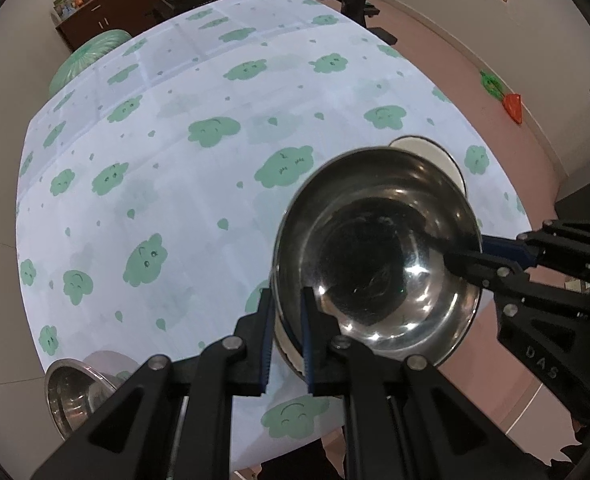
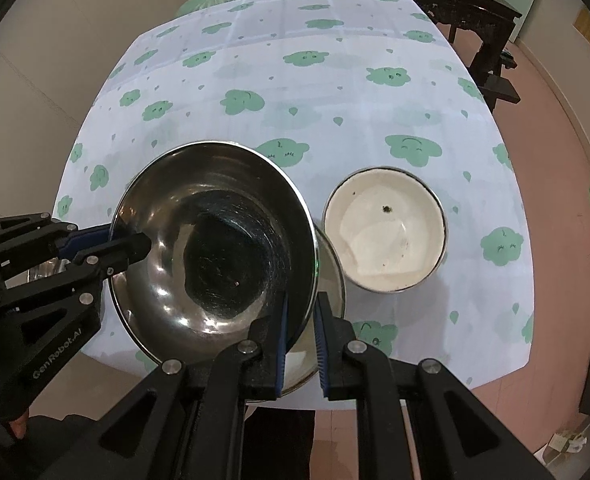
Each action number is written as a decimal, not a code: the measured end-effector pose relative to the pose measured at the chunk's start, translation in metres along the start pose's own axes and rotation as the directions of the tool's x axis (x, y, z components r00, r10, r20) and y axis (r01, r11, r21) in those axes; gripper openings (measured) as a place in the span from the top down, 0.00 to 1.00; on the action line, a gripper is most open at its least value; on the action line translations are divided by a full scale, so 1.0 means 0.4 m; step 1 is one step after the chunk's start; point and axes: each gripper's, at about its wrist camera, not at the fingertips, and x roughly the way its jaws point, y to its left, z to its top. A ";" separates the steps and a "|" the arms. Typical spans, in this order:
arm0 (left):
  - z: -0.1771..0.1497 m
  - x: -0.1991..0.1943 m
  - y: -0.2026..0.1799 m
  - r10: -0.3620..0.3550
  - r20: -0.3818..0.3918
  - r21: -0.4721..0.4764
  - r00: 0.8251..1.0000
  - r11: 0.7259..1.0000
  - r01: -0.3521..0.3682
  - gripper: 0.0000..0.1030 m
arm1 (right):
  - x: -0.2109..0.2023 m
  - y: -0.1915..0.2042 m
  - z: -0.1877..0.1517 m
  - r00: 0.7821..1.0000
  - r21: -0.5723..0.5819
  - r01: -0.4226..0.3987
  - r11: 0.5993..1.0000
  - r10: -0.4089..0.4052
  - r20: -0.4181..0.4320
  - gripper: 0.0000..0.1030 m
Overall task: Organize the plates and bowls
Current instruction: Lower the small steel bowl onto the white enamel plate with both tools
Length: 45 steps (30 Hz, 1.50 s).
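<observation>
At the bottom of both wrist views, your left gripper (image 1: 288, 336) and right gripper (image 2: 303, 340) are each clamped on opposite rims of the steel bowl (image 2: 215, 248), held above the bench's (image 2: 475, 360) near edge. Just right of it sits the white bowl (image 2: 385, 236); another steel bowl (image 1: 73, 392) lies lower left. Beyond, the tablecloth (image 2: 315, 92) runs bare toward the top.

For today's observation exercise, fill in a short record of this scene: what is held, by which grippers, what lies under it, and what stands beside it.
held item: steel bowl
left gripper: shut on the bowl's rim
right gripper: shut on the opposite rim
under it: a second metal bowl, partly hidden
beside it: white enamel bowl, upright and apart
surface: table with cloud-print cloth
also seen: another steel bowl at the table edge
</observation>
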 end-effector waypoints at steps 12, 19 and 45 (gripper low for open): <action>-0.018 0.012 -0.022 0.005 -0.011 0.021 1.000 1.000 -0.005 0.91 | 0.011 -0.008 -0.026 1.000 0.010 0.003 1.000 -0.002 -0.017 0.86; -0.030 0.031 -0.030 0.008 -0.033 0.026 0.999 1.000 -0.007 0.91 | 0.021 -0.011 -0.040 1.000 0.016 0.000 1.000 0.000 -0.026 0.86; -0.051 0.082 -0.029 0.002 -0.088 0.028 0.996 1.000 0.001 0.91 | 0.055 -0.006 -0.051 0.998 0.006 0.000 1.000 0.000 -0.056 0.86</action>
